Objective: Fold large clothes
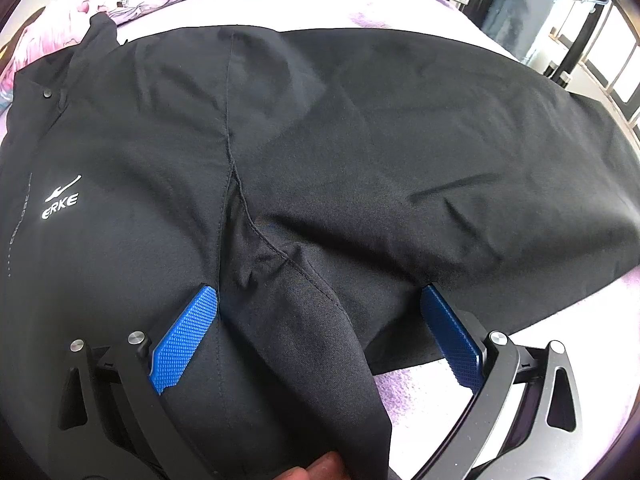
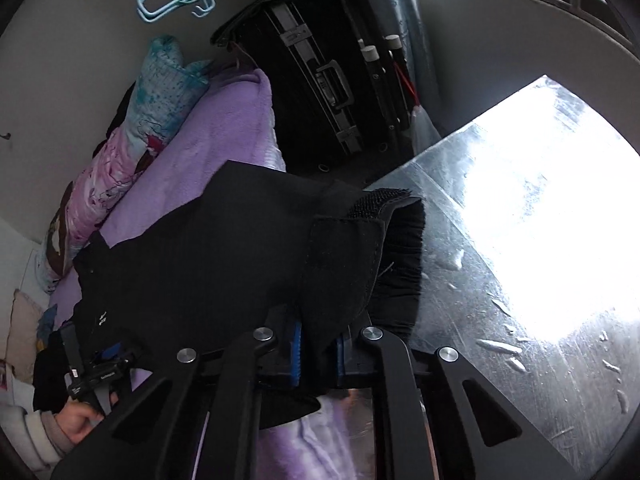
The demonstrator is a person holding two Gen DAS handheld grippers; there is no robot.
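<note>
On the purple bed (image 1: 420, 392), a black jacket (image 1: 320, 140) lies spread out, partly lifted.

Left gripper (image 1: 320, 304) has its jaws wide, standing on both sides of a ridge of cloth near the armpit seam. Right gripper (image 2: 316, 344) has jaws narrow, holding the sleeve cuff (image 2: 360, 248) raised. I judge the fabric light, soft and a little slippery, so hems and seams are the best places to hold.

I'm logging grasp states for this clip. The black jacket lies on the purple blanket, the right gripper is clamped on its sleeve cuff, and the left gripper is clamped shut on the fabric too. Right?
Not quite. The left gripper is open: the left wrist view shows its blue fingers spread wide with jacket fabric lying loose between them. The rest holds: the jacket lies on the purple blanket, and the right gripper is clamped on the sleeve cuff.
</note>
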